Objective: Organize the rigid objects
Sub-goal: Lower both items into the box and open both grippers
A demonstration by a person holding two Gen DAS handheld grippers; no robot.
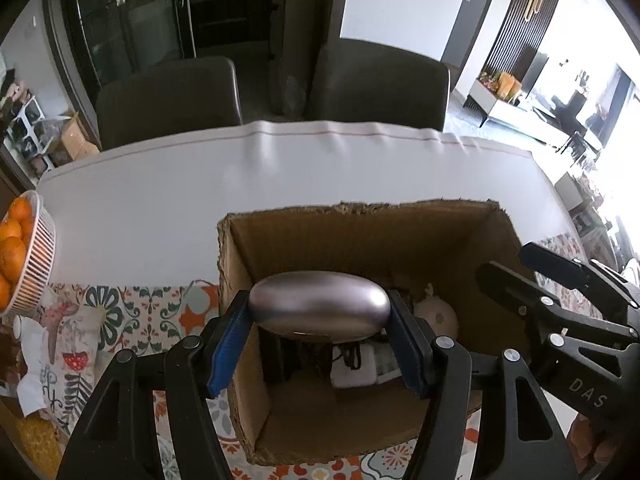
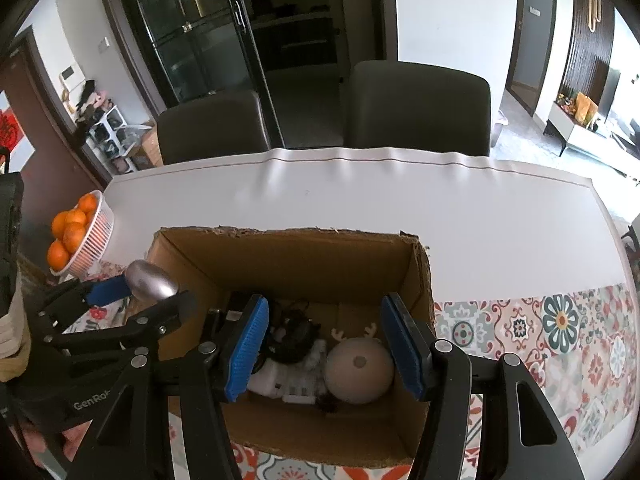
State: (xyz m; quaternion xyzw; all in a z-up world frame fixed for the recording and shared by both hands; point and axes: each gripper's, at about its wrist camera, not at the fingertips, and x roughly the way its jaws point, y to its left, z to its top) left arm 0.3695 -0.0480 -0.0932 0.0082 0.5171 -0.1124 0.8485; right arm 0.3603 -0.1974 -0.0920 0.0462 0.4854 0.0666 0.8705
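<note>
- The cardboard box [image 1: 460, 240] stands open on the table [image 1: 180, 200]; its torn rim is the edge to clear.
- The left gripper [image 1: 318, 340] pinches a silver oval case [image 1: 320, 304] above the box's left side; I would lower it straight and release near the floor.
- The right gripper [image 2: 322, 344] hovers half open, empty, over a round reindeer toy [image 2: 358, 368]; open room lies behind the box.

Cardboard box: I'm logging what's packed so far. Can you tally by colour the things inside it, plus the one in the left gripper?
Beige: 1, round antlered toy
White: 1, blocky plug-like piece
Black: 1, tangled corded item
Silver: 1, oval case, clamped in the left gripper
Total: 4 that can be told apart; more may lie hidden underneath.
</note>
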